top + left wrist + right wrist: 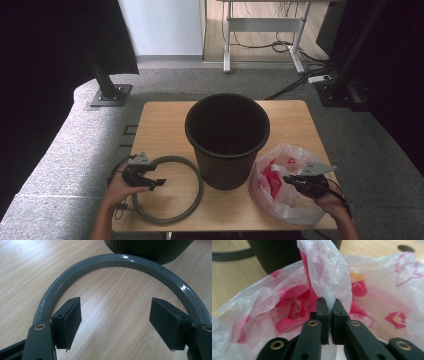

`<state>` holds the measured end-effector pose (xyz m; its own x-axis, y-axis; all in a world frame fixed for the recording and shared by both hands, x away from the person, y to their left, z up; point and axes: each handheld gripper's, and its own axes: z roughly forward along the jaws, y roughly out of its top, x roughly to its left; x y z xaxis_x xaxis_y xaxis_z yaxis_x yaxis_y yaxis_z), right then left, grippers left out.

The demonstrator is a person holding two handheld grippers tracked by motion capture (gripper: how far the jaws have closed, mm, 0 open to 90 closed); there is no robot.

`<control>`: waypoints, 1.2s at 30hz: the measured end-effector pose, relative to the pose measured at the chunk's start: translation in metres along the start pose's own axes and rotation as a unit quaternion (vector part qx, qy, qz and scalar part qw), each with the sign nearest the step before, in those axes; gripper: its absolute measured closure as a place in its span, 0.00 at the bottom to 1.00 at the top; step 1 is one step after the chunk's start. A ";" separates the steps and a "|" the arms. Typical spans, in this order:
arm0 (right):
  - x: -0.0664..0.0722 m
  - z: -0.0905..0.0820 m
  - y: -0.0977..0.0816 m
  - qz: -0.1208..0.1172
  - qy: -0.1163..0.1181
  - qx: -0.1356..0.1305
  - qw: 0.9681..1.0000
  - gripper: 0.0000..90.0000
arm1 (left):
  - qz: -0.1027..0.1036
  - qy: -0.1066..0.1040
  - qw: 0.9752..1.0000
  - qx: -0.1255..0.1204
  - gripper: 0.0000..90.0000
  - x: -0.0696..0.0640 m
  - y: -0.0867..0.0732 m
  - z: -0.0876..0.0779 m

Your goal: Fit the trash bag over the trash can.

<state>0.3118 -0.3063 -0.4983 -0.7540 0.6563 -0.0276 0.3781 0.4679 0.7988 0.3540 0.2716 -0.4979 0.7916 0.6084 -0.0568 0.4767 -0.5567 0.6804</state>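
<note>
**Right gripper pinches the bag; left gripper open over the ring**

At the table's near-left, about eight o'clock from the black bin [227, 140], the left gripper [156, 183] rests with its jaws spread wide, nothing between the pads; the grey ring [117, 262] lies flat on the wooden table [160, 125] and curves around just ahead of them. The bin stands upright at the table's middle. At about four o'clock from the bin, touching its side, sits the crumpled white-and-red plastic bag [372, 297]. The right gripper [329, 305] has its jaws pressed together on a raised fold of that bag's film.
</note>
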 end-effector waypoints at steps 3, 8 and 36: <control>-0.003 -0.005 -0.002 0.009 -0.010 -0.015 1.000 0.98 | 0.000 0.000 1.000 0.001 0.29 0.000 0.000 0.000; -0.007 -0.016 -0.007 0.031 -0.020 -0.046 0.998 0.99 | 0.000 0.001 1.000 0.000 0.29 0.000 0.000 0.000; -0.005 -0.080 0.002 0.039 -0.033 -0.151 0.987 0.99 | -0.002 -0.001 1.000 0.001 0.29 0.000 0.000 0.001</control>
<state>0.2738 -0.3561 -0.4487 -0.6889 0.7248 0.0099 0.2484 0.2232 0.9426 0.3541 0.2714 -0.4985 0.7902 0.6098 -0.0606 0.4807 -0.5556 0.6784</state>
